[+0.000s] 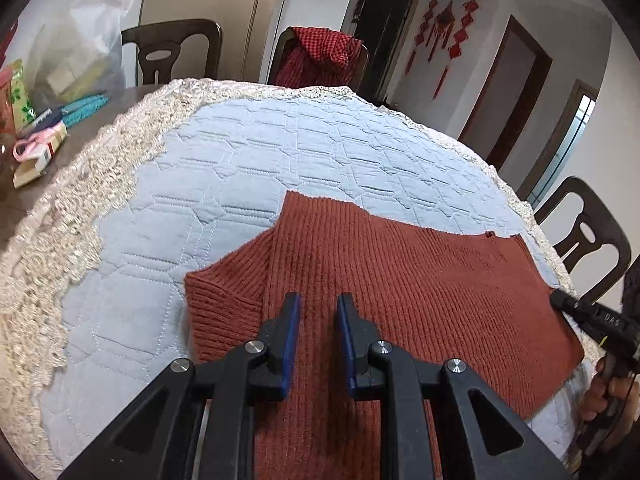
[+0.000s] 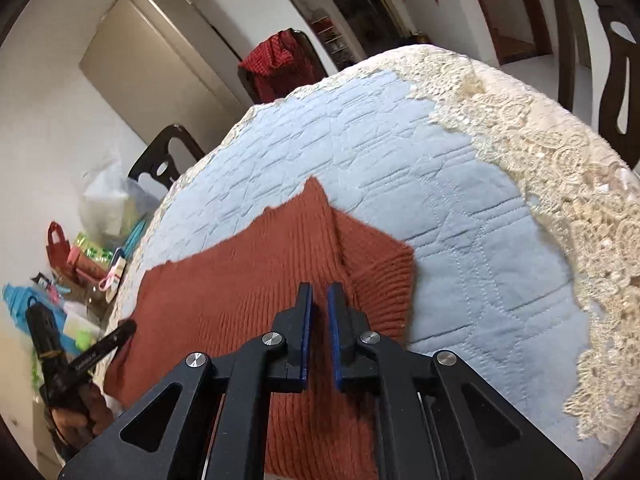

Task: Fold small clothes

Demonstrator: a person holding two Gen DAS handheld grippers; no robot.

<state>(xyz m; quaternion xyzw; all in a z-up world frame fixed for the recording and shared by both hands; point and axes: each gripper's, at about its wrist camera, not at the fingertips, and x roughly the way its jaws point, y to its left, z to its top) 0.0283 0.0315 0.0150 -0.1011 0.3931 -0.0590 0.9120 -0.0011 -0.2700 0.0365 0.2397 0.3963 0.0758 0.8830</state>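
Observation:
A rust-red ribbed knit sweater (image 1: 400, 280) lies spread on the pale blue quilted table cover (image 1: 240, 168); it also shows in the right wrist view (image 2: 248, 280). A short sleeve with a ribbed cuff (image 1: 216, 304) sticks out to the left in the left wrist view, and one (image 2: 384, 280) to the right in the right wrist view. My left gripper (image 1: 318, 300) hovers over the sweater, jaws apart and empty. My right gripper (image 2: 319, 290) hovers over the sweater near the sleeve, jaws slightly apart and empty. Each gripper also shows at the other view's edge.
The cover has a cream lace border (image 1: 60, 220) that also shows in the right wrist view (image 2: 560, 184). Clutter of packets, pens and a plastic bag (image 1: 52, 112) sits on the bare table at the left. Dark wooden chairs (image 1: 176, 52) ring the table; one carries a red checked cloth (image 1: 320, 56).

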